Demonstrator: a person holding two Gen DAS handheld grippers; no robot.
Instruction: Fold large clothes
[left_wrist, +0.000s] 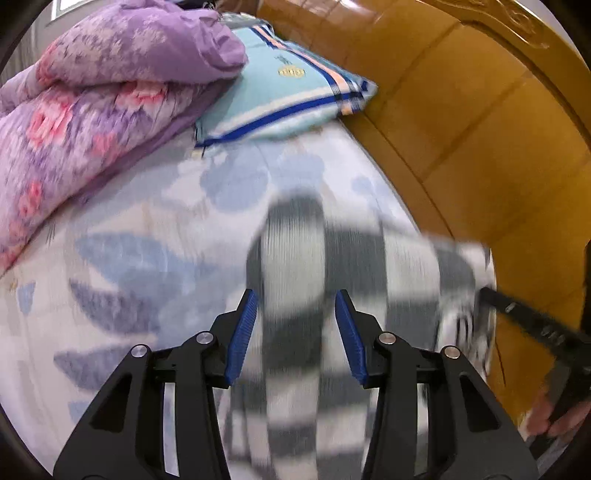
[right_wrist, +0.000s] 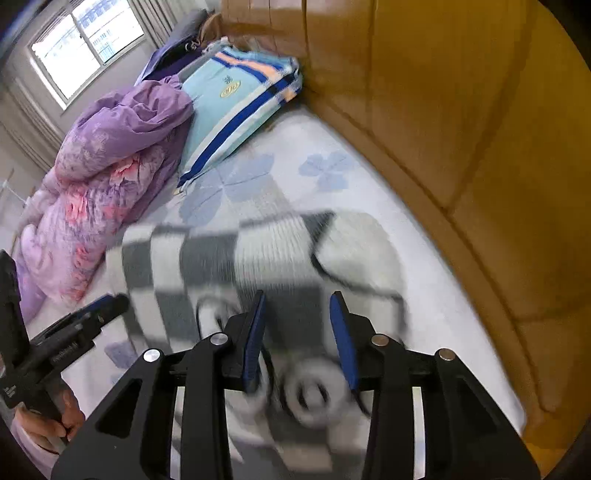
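Purple floral quilt (left_wrist: 92, 110), striped pillow (left_wrist: 280, 96), leaf-print sheet (left_wrist: 147, 240), wooden headboard (left_wrist: 480, 129)

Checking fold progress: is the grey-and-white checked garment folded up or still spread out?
Not neatly folded: the checked garment lies loosely doubled and rumpled on the bedsheet. Blur hides finer folds.

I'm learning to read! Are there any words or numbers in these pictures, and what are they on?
Nothing here can be read for sure.
Pillow: a yellow oval badge with marks inside, too small to read.
Left tool: white print on its black handle, too blurred to read.
Checked garment: round black-and-white shapes, blurred; no letters can be made out.
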